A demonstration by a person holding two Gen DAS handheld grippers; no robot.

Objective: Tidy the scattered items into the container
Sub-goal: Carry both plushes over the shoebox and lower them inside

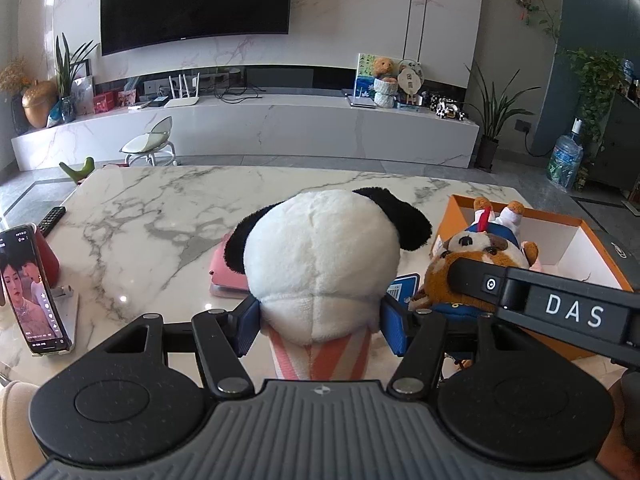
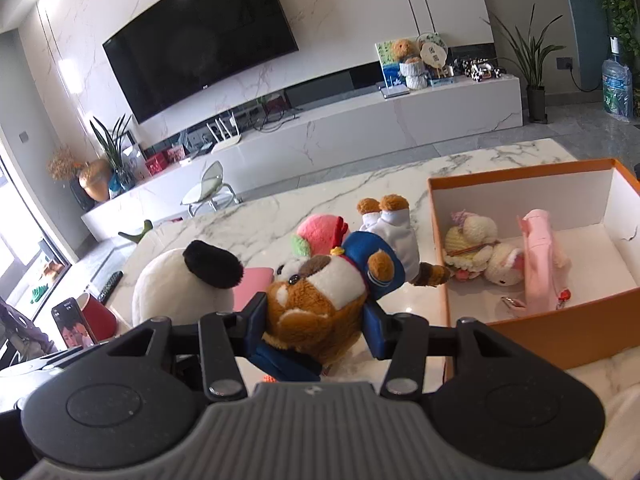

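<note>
Right then, the left gripper [image 1: 320, 326] was part way open, and its blue pads [image 1: 394, 330] pinched the neck of a panda toy [image 1: 320, 256] from both sides. The panda's round white head stood up above the claw, and its pink striped body [image 1: 320, 354] hung down below, so the toy's long way ran up and down. The right gripper [image 2: 318, 326] was a bit less open and pinched a brown dog toy [image 2: 320, 292] by its head. The dog lay on its side, with its blue coat and white legs [image 2: 390, 226] pointing away from the claw toward the far edge of the table [image 1: 160, 208]. Both toys were up off the marble top. The orange box [image 2: 560, 328] sat at the right end of the table, with its open top facing up. It lay to the right of both claws. The dog's tail nearly reached the box's left wall, so the right hand was the nearer one, I think. The panda was farther to the left, with the dog between it and the box. Inside the box lay a cream knitted doll [image 2: 474, 246] and a pink toy [image 2: 540, 260], near the left wall. A pink case [image 1: 224, 272] and a round pink plush [image 2: 320, 232] were on the table behind the held toys, not yet in the box.
</note>
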